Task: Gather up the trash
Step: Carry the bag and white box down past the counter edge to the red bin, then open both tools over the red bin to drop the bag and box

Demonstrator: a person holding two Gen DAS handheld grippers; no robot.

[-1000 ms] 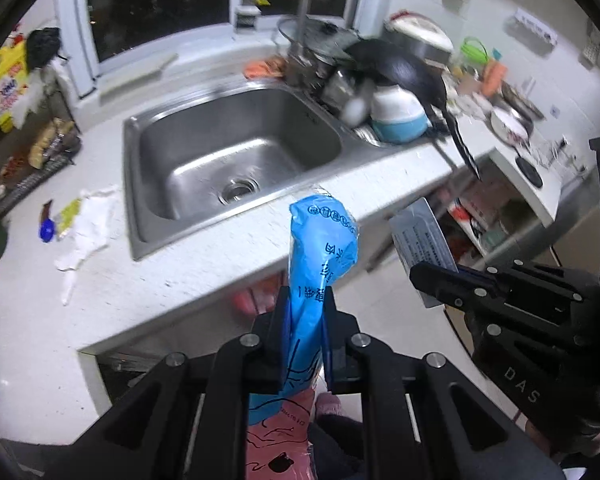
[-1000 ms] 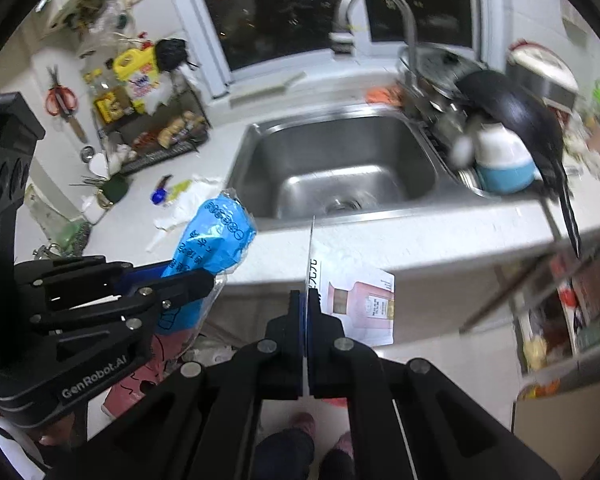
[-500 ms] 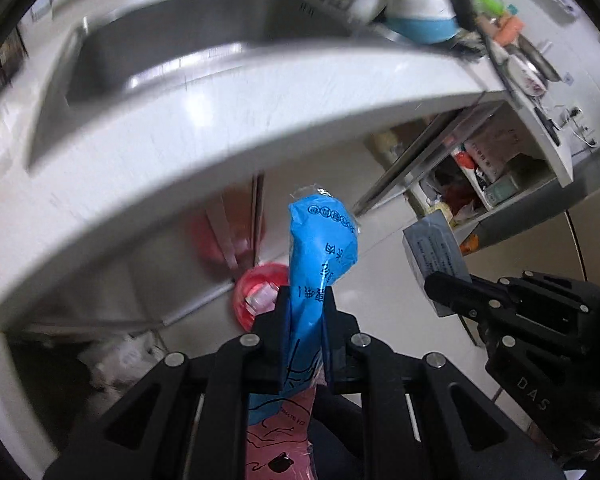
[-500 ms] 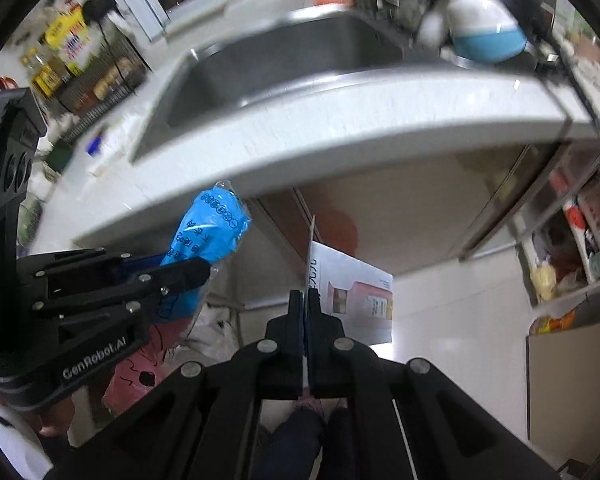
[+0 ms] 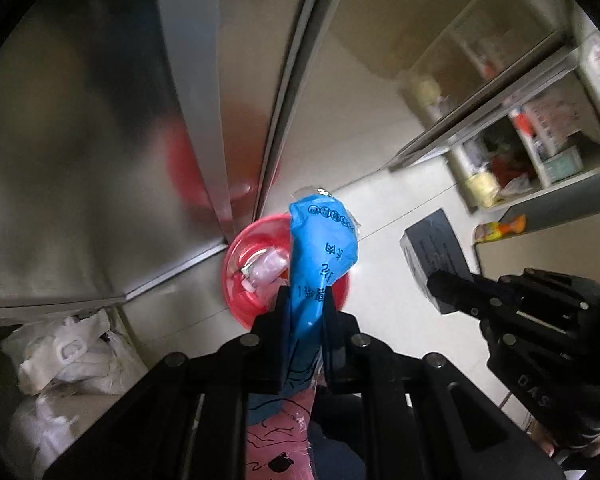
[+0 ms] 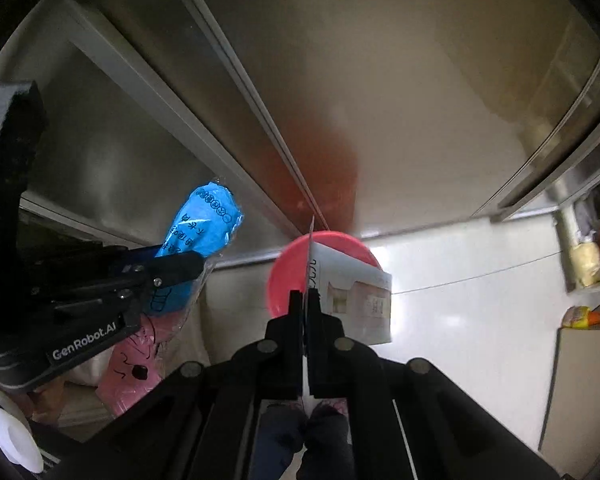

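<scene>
My left gripper (image 5: 305, 294) is shut on a blue and pink plastic wrapper (image 5: 320, 248), which sticks up between its fingers; the wrapper (image 6: 204, 224) and that gripper (image 6: 198, 265) also show at the left of the right wrist view. My right gripper (image 6: 307, 294) is shut on a flat white carton (image 6: 352, 300) with a pink picture; in the left wrist view the carton (image 5: 436, 248) shows its dark printed side. A red bin (image 5: 240, 276) with some trash inside stands on the floor just beyond both grippers, and its rim (image 6: 340, 242) shows behind the carton.
Steel cabinet doors (image 5: 100, 140) rise right behind the bin. White plastic bags (image 5: 68, 356) lie in the open cabinet at lower left. Open shelves (image 5: 532, 148) with packets stand at the right, and the white tiled floor (image 6: 460, 312) spreads in front.
Both grippers have dropped from above the sink counter to floor level, still holding the wrapper and the carton. The sink has left view and the red bin is now close in front.
</scene>
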